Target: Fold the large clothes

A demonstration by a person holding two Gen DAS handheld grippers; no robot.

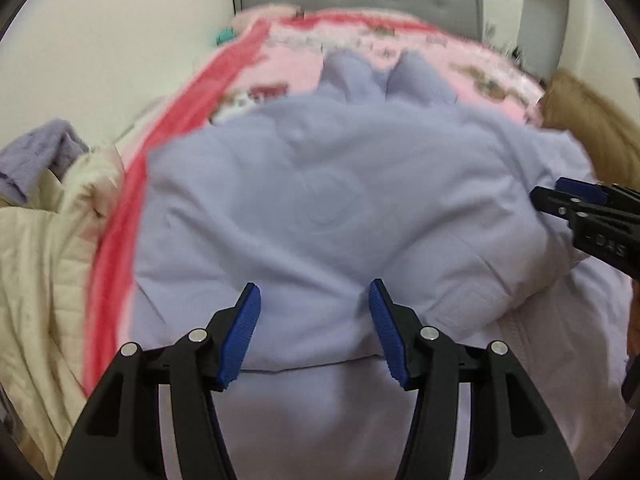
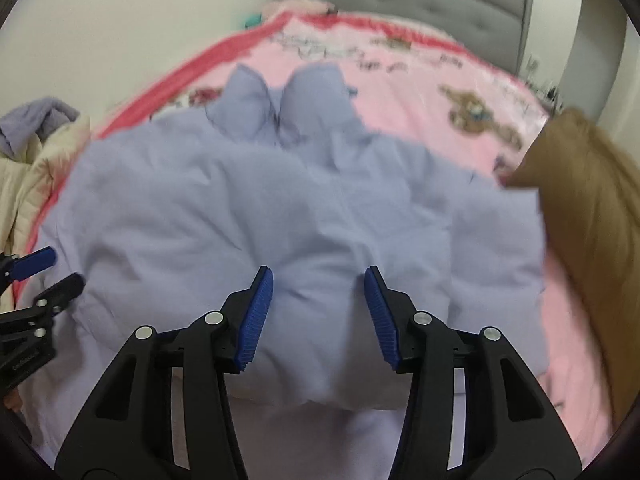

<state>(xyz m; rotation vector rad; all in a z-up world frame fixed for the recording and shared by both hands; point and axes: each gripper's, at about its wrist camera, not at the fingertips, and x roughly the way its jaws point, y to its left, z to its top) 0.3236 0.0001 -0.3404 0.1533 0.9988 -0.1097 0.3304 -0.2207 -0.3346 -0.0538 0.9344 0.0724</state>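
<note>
Left gripper [image 1: 314,330], right gripper [image 2: 318,314] gaping, empty; we're hovering over lavender jacket [image 1: 320,200] on bed [image 1: 400,48], judging next: gripping hem, folding.

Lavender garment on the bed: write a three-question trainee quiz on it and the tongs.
1. True or false: the left tongs are shut on the lavender garment.
2. What does the garment lie on? A) pink blanket B) bare floor C) desk
3. Fill in: the cream jacket lies to the garment's ____ in the left wrist view.

Key: 1 false, both the left and the right tongs are open; 2 A; 3 left.
</note>
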